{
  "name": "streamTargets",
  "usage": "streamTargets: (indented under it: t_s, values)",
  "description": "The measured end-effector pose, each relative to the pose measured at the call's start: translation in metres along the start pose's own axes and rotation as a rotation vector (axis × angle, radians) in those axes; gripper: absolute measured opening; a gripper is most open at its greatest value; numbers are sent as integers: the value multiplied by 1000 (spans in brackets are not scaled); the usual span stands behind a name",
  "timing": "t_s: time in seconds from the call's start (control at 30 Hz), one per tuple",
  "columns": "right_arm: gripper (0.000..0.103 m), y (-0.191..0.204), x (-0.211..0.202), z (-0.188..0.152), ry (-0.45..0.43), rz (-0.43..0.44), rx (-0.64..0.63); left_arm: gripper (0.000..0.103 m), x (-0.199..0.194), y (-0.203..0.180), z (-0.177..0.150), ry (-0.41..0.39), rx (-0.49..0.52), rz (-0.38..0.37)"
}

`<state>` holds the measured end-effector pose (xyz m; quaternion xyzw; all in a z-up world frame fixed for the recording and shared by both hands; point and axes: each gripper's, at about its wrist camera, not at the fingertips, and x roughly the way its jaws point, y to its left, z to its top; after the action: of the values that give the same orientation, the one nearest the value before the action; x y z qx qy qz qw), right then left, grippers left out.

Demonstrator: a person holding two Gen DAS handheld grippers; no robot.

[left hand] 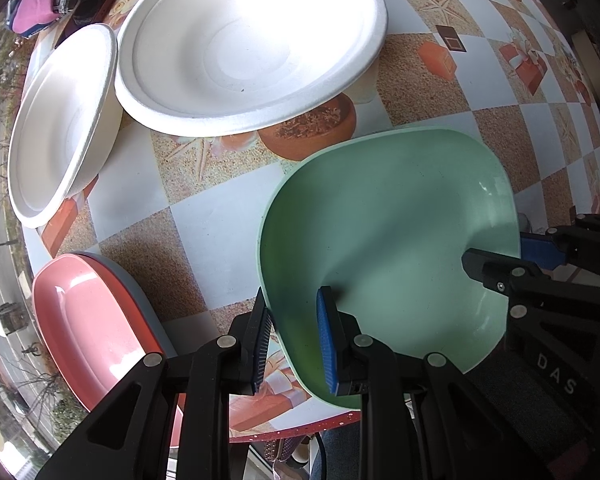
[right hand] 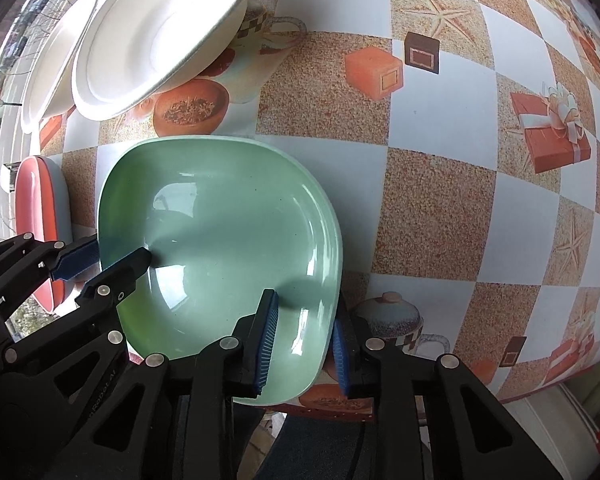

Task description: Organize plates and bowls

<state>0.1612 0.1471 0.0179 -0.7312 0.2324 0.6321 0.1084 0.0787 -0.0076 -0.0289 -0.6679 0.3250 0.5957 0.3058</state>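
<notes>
Glossy mint-green squarish plate [left hand: 384, 240] near the table edge — two white bowls [left hand: 244, 40] beyond, pink plate [left hand: 84, 320] aside

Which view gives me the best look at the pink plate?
Left wrist view: the pink plate shows its whole inner face, stacked on a grey plate. The right wrist view shows only a narrow sliver at the left edge, partly behind the left claw.

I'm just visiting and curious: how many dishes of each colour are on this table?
White: 2, a large plate and a second plate beside it.
Green: 1, a plate that both grippers straddle at the rim.
Pink: 1, lying on a grey one.
Grey: 1.
Total: 5
</notes>
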Motion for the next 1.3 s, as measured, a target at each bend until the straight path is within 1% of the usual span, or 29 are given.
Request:
streamTargets:
  t_s: [0.13, 0.23, 0.4, 0.6, 0.67, 0.83, 0.9, 0.93, 1.0, 1.03, 1.13, 1.3]
  values:
    - [22, -5, 2, -5, 23, -3, -13, 24, -1, -1, 0, 1, 3, 0]
    - [22, -12, 3, -10, 28, -5, 4, 24, -2, -3, 0, -1, 8, 5]
    - [22, -33, 3, -15, 22, 39, 51, 24, -4, -3, 2, 3, 1, 1]
    - [22, -50, 3, -20, 4, 57, 68, 24, -5, -5, 0, -8, 4, 13]
    - [22, -50, 2, -21, 4, 53, 61, 24, -6, -5, 0, -9, 0, 13]
    - [22, -33, -3, -26, 17, 39, 7, 24, -9, -5, 1, -9, -3, 15]
    - [22, -28, -3, -29, 16, 5, -28, 24, -9, -4, 1, -7, 0, 19]
    - [22, -28, -3, -30, 16, 6, -31, 24, -9, -4, 1, -3, -4, 13]
    - [21, -34, -3, -32, 17, 32, -9, 24, -10, -1, 2, 1, -10, 6]
    - [18, -38, -2, -33, 19, 51, 8, 24, -11, 1, 3, 0, -11, 2]
    - [15, -48, 0, -34, 24, 109, 61, 22, -15, 2, 5, -13, -6, -8]
    - [13, -66, -4, -36, 24, 149, 109, 22, -20, 1, 9, -26, 10, -5]
